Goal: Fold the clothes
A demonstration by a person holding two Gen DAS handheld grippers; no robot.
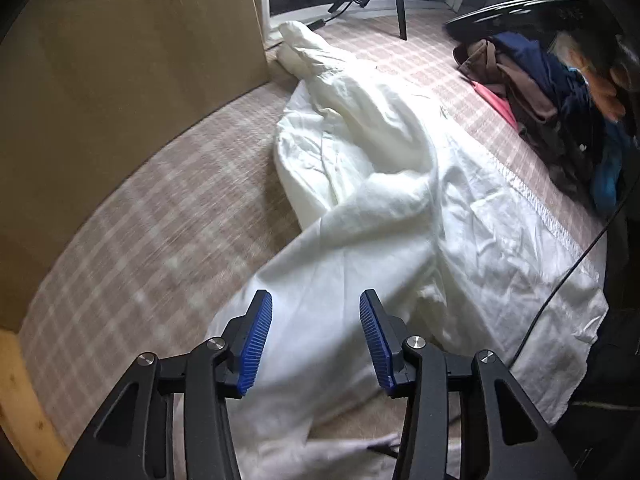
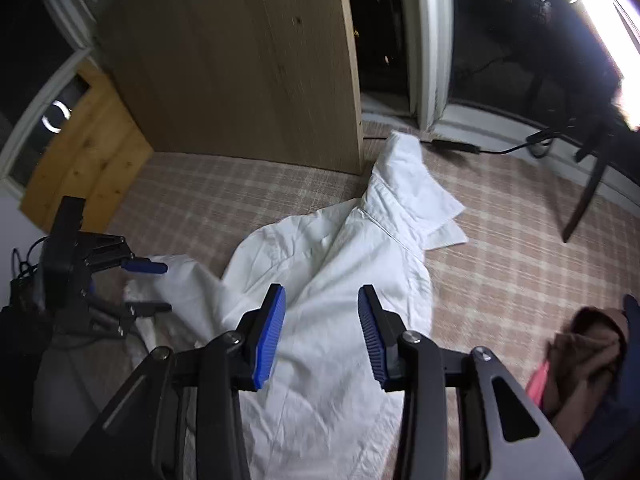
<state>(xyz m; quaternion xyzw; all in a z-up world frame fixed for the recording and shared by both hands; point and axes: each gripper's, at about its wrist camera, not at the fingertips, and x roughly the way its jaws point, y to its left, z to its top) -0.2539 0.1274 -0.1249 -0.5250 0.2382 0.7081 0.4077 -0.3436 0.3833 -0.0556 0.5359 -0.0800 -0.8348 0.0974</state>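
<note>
A white shirt [image 2: 320, 280] lies rumpled across the plaid bedcover [image 1: 152, 216], its collar end trailing off toward the wooden panel [image 2: 240, 64] and the window, the body bunched in soft ridges with one sleeve heaped over the middle. It is neither flat nor folded, so whichever fold this is, I'd say the cloth wants pulling smooth before an edge is carried over: take hold at a hem or a shoulder seam, not at a loose hump, and lift both sides level so the ridges don't get pressed in. The left gripper [image 1: 316, 340] hovers low over the near part of the shirt, its blue pads spread wide with only fabric showing in the gap, gripping nothing. The right gripper [image 2: 322, 332] hangs above the shirt's body in the same way, fingers well apart and empty; whether either actually brushes the cloth I cannot tell. Off to the right sits a pile of dark clothes [image 1: 552, 92], brown and navy with something pink beneath, well apart from the shirt
</note>
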